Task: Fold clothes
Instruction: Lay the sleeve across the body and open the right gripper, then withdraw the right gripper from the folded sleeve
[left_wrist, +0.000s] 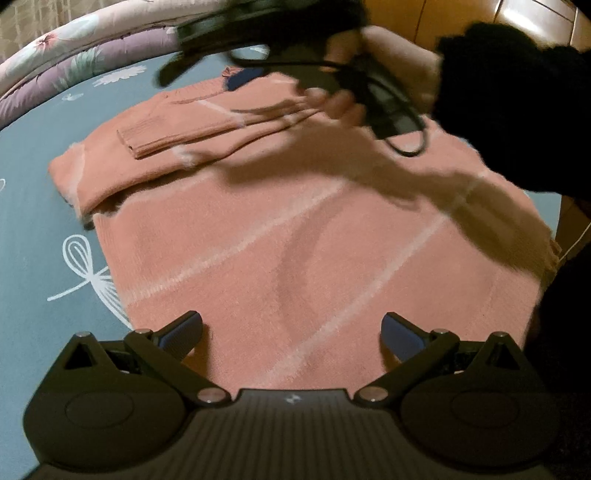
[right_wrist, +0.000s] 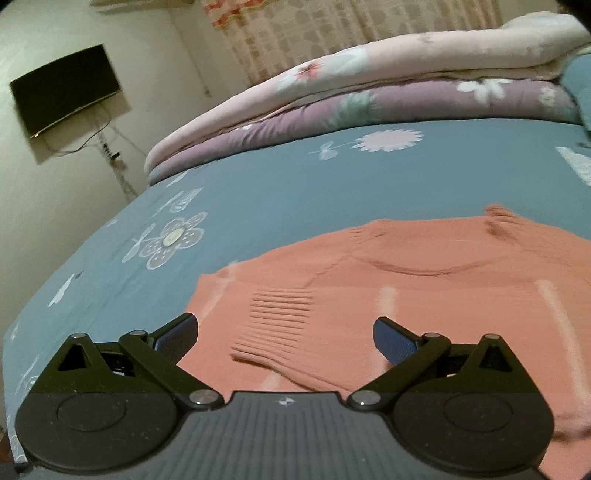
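- On the bed (right_wrist: 295, 177), blue-grey sheet: sweater (left_wrist: 295, 240), salmon-pink with pale stripes, lies flat. One sleeve (left_wrist: 184, 129) is folded in across the chest, its ribbed cuff (right_wrist: 280, 325) lying on the body.
- Sweater, long axis: runs away from the left gripper (left_wrist: 291, 332) toward the far, collar end, where a dark patch shows; a wide edge lies just under that gripper.
- Left gripper: jaws wide apart, holding nothing, above the sweater's near part with cloth showing between the fingers.
- Right gripper (right_wrist: 284, 336): jaws wide apart, holding nothing, low over the sweater with the cuff directly ahead between the fingers. In the left view it is blurred, held in a hand (left_wrist: 343, 107) over the sweater's far part.
- Nearness: right gripper is nearer the folded sleeve and collar end; left gripper is nearer the opposite end.
- Sweater's right side: hidden behind a dark sleeve (left_wrist: 517, 110) of the person; whether the second sleeve is folded cannot be told.
- Beyond the sweater: stacked quilts (right_wrist: 369, 88).
- Judgement: fold is partway, one sleeve in, body at full length.
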